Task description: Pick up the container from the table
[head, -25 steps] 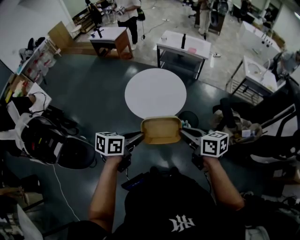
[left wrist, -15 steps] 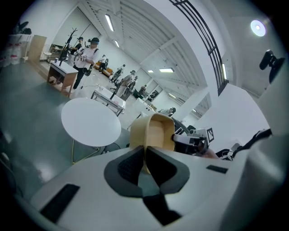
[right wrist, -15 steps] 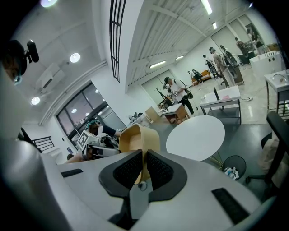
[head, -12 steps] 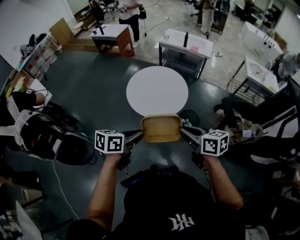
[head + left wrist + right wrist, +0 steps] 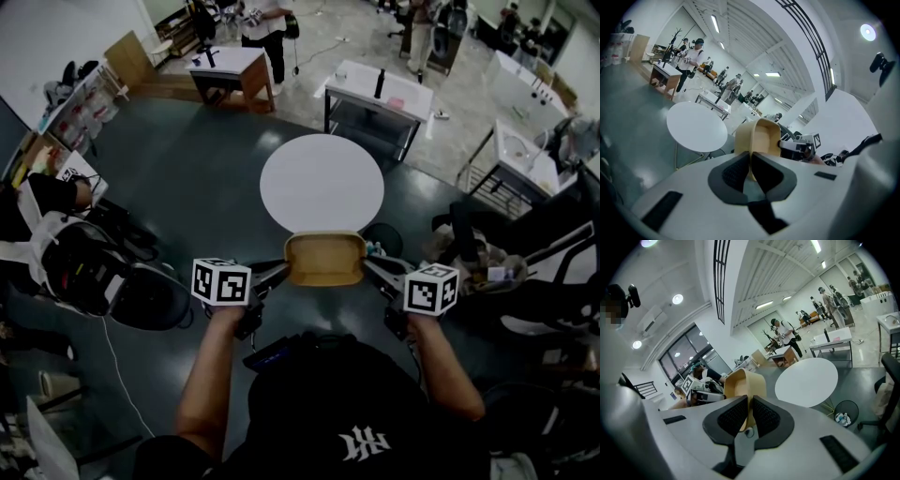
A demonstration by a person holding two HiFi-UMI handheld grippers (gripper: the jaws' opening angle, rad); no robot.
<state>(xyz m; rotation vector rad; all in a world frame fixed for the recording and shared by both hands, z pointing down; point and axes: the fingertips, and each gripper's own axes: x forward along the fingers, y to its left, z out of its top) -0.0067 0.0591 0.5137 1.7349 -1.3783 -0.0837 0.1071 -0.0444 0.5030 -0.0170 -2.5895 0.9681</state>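
Observation:
A tan rectangular container [image 5: 324, 258] hangs in the air between both grippers, in front of the round white table [image 5: 322, 182] and off its top. My left gripper [image 5: 278, 273] is shut on the container's left rim; in the left gripper view the tan wall [image 5: 754, 138] runs between the dark pads [image 5: 733, 172]. My right gripper [image 5: 372, 270] is shut on the right rim, and the right gripper view shows the container [image 5: 743, 386] clamped between its pads [image 5: 765, 416]. The container looks empty.
The white round table [image 5: 806, 375] stands just beyond the container. A black bin [image 5: 847, 413] sits beside the table base. Desks [image 5: 380, 94] and several people stand at the far end of the room. Chairs and bags crowd the left [image 5: 80, 270] and right [image 5: 525, 262] sides.
The container and both grippers hold nearly the same pose. The head view has shifted slightly, so the table and room sit a little lower and to the right.

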